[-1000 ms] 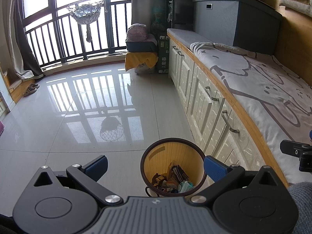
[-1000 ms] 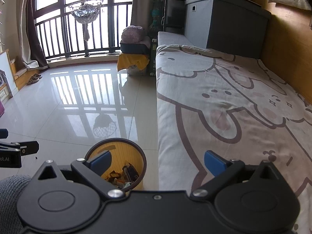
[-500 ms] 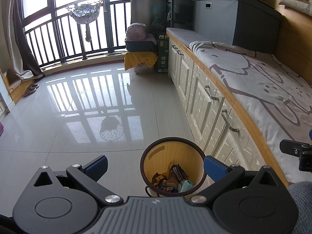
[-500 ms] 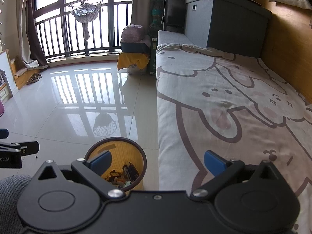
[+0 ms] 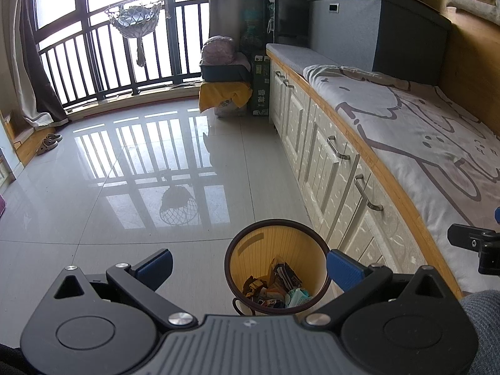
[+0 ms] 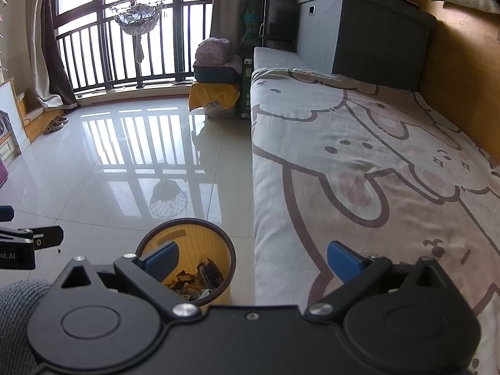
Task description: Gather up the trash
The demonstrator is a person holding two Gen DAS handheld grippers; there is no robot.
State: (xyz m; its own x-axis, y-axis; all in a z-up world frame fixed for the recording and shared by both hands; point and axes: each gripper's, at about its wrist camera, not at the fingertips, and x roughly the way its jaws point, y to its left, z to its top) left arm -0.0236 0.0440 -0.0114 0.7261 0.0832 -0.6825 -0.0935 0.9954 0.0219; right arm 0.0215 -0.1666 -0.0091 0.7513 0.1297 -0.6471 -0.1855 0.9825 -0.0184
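A round trash bin [image 5: 276, 243] with a dark rim and a yellow inside stands on the tiled floor against the bed's cabinets. Crumpled wrappers and scraps [image 5: 275, 289] lie in its bottom. My left gripper [image 5: 248, 267] is open and empty, held above the bin with the bin between its blue fingertips. My right gripper [image 6: 253, 257] is open and empty, held over the bed's edge; the bin [image 6: 187, 228] shows below its left finger. No loose trash shows on the bed or floor.
A bed with a cartoon-print sheet [image 6: 359, 162] runs along the right, over white drawers [image 5: 331, 168]. A grey storage box [image 5: 372, 25] stands at its far end. Glossy floor [image 5: 125, 172] stretches to the balcony railing. A yellow-draped box [image 5: 225, 97] and slippers [image 5: 48, 143] are far off.
Nothing has clearly moved; both grippers stay open, with only a very slight shift in the views.
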